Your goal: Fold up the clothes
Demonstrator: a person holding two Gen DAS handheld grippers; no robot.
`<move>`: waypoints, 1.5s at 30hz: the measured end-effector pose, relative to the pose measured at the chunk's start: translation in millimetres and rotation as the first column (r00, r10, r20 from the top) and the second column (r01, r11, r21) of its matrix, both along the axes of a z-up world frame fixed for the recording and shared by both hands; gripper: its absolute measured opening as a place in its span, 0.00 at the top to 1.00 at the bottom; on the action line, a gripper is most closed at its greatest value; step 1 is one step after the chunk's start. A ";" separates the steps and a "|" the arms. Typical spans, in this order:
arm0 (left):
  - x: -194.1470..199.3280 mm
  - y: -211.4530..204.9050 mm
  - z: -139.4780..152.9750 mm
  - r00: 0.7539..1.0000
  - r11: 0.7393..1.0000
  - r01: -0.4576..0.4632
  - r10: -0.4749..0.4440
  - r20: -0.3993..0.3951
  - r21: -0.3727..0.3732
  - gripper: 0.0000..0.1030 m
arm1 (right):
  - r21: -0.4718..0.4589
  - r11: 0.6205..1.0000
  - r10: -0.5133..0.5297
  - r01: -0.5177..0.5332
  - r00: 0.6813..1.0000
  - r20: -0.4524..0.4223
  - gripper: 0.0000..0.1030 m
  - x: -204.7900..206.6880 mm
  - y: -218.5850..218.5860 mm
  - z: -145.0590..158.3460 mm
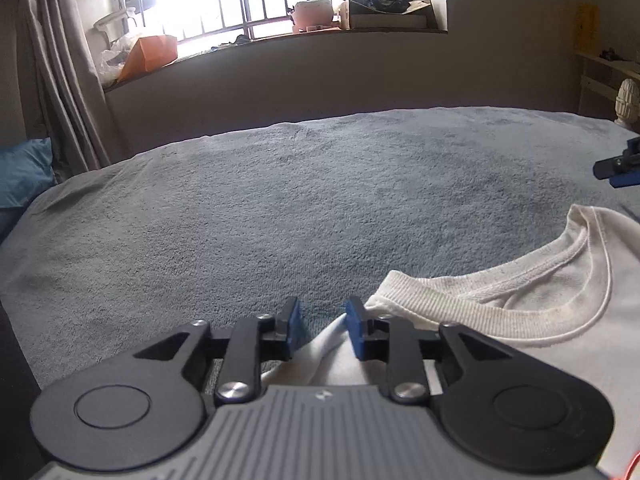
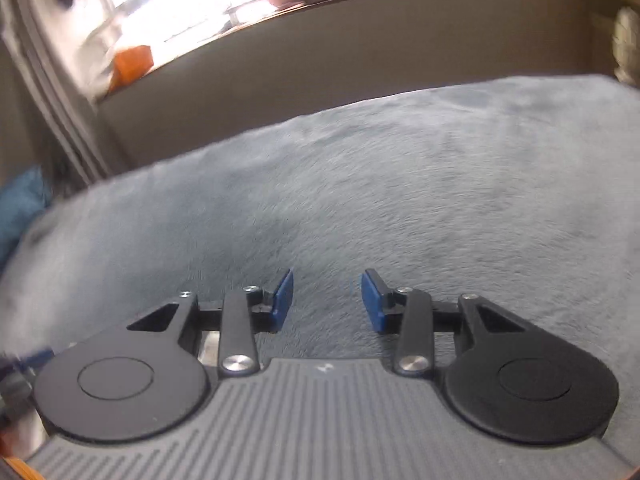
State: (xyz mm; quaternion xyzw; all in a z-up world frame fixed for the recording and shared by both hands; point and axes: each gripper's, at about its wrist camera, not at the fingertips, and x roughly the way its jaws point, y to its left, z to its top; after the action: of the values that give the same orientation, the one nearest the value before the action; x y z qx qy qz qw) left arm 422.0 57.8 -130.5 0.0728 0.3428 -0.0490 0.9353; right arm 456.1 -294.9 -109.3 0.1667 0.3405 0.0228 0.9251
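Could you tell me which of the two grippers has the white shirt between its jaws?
The left gripper: white shirt fabric runs between its jaws. The right gripper has only grey blanket beyond its jaws.

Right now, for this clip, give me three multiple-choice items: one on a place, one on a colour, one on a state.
1. Where does the white shirt lie?
A. on the grey bed cover
B. on the windowsill
C. on the floor

2. What colour are the claw pads?
A. red
B. blue
C. green

3. How is the right claw?
A. shut on the shirt
B. open, holding nothing
C. out of view

Answers: 1 A, the shirt rests flat on the cover; 2 B, both wrist views show blue pads; 3 B, its fingers stand apart over bare cover.
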 end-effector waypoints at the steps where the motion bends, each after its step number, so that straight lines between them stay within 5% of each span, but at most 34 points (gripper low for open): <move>1: -0.3 4.4 2.9 1.000 1.000 -0.007 0.007 0.002 -0.023 0.46 | 0.026 0.999 0.035 -0.035 0.999 -0.002 0.64 -6.4 -1.0 5.4; 6: -10.3 32.0 22.9 0.998 0.989 -0.059 0.061 0.004 -0.138 0.35 | 0.078 0.963 0.264 -0.259 0.963 -0.053 0.69 -38.1 19.2 18.5; 11: -25.9 63.0 47.3 0.991 0.961 -0.129 0.132 -0.006 -0.244 0.33 | 0.016 0.921 0.385 -0.389 0.904 -0.187 0.75 -33.0 71.2 -18.2; 15: -38.4 87.7 66.9 0.982 0.927 -0.183 0.187 -0.020 -0.326 0.33 | -0.056 0.977 0.199 -0.207 0.972 -0.122 0.74 -26.1 79.4 -13.2; 19: -89.4 111.1 92.5 0.988 0.946 -0.151 0.150 -0.026 -0.286 0.33 | -0.021 0.954 0.300 -0.300 0.953 -0.034 0.74 -41.8 114.9 19.1; 21: -116.1 122.8 105.5 0.991 0.956 -0.132 0.129 -0.029 -0.261 0.33 | -0.001 0.905 0.424 -0.425 0.904 -0.047 0.74 -42.9 153.0 25.8; 27: -203.3 146.3 119.4 0.992 0.970 -0.119 0.107 -0.068 -0.211 0.33 | 0.094 0.806 0.592 -0.585 0.788 -0.168 0.76 -12.9 270.2 -6.3; 34: -290.6 163.2 104.3 0.986 0.987 -0.119 0.103 -0.134 -0.110 0.33 | 0.120 0.893 0.448 -0.434 0.883 -0.139 0.76 29.2 305.6 -16.3; 37: -312.8 177.2 96.5 0.978 0.986 -0.156 0.145 -0.149 -0.064 0.33 | 0.168 0.892 0.439 -0.420 0.893 -0.100 0.76 20.1 294.3 -4.1; 42: -330.2 201.8 83.9 0.962 0.976 -0.214 0.204 -0.178 -0.037 0.33 | 0.130 0.787 0.616 -0.603 0.780 -0.106 0.76 -33.4 297.1 20.9; 45: -331.2 207.5 72.0 0.955 0.972 -0.234 0.229 -0.190 -0.001 0.33 | 0.086 0.744 0.666 -0.662 0.728 -0.161 0.76 -40.0 324.9 10.3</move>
State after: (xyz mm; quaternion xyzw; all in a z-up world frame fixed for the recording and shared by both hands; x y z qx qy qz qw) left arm 90.9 265.3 -58.5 0.0165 0.4353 0.0503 0.8987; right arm 416.1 30.0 -99.0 0.0460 0.4599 0.3404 0.8189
